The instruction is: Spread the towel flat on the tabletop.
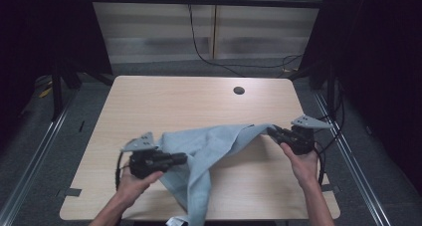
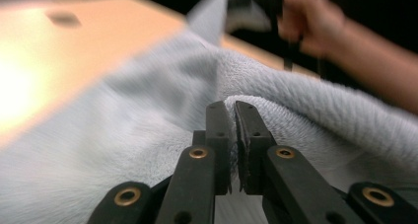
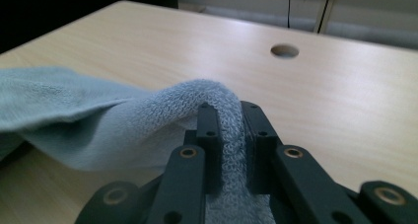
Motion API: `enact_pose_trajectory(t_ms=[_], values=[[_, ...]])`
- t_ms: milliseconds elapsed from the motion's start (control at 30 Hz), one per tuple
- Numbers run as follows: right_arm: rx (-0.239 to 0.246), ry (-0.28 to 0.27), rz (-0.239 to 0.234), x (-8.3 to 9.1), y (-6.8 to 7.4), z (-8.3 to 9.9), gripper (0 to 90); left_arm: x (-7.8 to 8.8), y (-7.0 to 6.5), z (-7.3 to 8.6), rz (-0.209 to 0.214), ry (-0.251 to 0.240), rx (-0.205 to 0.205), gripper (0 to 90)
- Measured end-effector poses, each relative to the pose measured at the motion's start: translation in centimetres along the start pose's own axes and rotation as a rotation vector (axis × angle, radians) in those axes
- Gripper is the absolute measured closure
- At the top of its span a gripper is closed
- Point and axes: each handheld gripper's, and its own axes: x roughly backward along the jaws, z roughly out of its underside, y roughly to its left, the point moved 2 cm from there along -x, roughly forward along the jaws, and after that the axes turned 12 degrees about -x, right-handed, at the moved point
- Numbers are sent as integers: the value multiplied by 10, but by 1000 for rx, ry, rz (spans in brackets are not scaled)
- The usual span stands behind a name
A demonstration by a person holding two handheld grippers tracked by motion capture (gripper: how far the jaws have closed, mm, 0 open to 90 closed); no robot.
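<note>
A light blue towel is stretched over the front of the wooden table, and one end of it hangs off the front edge. My left gripper is at the towel's left side, its jaws pinched together on a fold of the cloth. My right gripper holds the towel's right corner off the table. A thick roll of the towel is clamped between its jaws. In the left gripper view, the other hand and its gripper are seen beyond the cloth.
A round cable hole sits near the table's back edge. Black cables run down behind the table. Metal floor rails flank both sides, and dark frame posts stand at the back corners.
</note>
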Motion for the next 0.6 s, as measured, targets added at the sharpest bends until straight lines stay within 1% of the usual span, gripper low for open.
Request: enact_pose_trajectory(t_ms=[67, 100, 133, 167, 200, 233, 267, 300, 333, 367, 400, 433, 467, 500, 533, 567, 600], values=[[4, -32, 0, 8, 3, -11, 808, 19, 11, -14, -35, -62, 22, 859], [12, -47, 1, 11, 4, -17, 808, 28, 17, -21, -51, -95, 40, 860], [21, -78, 0, 19, 7, -29, 810, 37, 22, -27, -60, -126, 49, 861], [25, -90, 0, 22, 8, -35, 810, 45, 26, -32, -70, -156, 55, 861], [25, -90, 0, 22, 8, -35, 810, 53, 31, -37, -91, -173, 63, 861], [32, -99, 3, 25, 9, -42, 810, 60, 36, -42, -119, -184, 71, 862], [39, -121, 10, 28, 10, -51, 812, 65, 40, -45, -142, -191, 74, 862], [46, -136, 22, 29, 11, -58, 813, 71, 45, -47, -155, -208, 84, 863], [48, -150, 31, 31, 10, -71, 814, 75, 49, -48, -168, -222, 94, 863], [48, -150, 31, 31, 10, -71, 814, 80, 53, -48, -195, -235, 105, 863], [43, -159, 38, 32, 9, -78, 815, 86, 59, -47, -223, -237, 111, 863], [31, -175, 62, 31, 3, -91, 816, 91, 69, -41, -250, -240, 148, 863], [27, -177, 85, 30, -1, -95, 816, 95, 78, -33, -271, -238, 190, 863], [27, -177, 85, 30, -1, -95, 816, 97, 85, -26, -294, -223, 216, 863], [25, -173, 94, 28, -4, -97, 816, 97, 93, -14, -324, -202, 251, 863], [11, -164, 101, 25, -9, -99, 816, 97, 102, 1, -348, -167, 290, 863], [11, -151, 108, 20, -14, -100, 815, 97, 110, 16, -353, -149, 333, 863]])
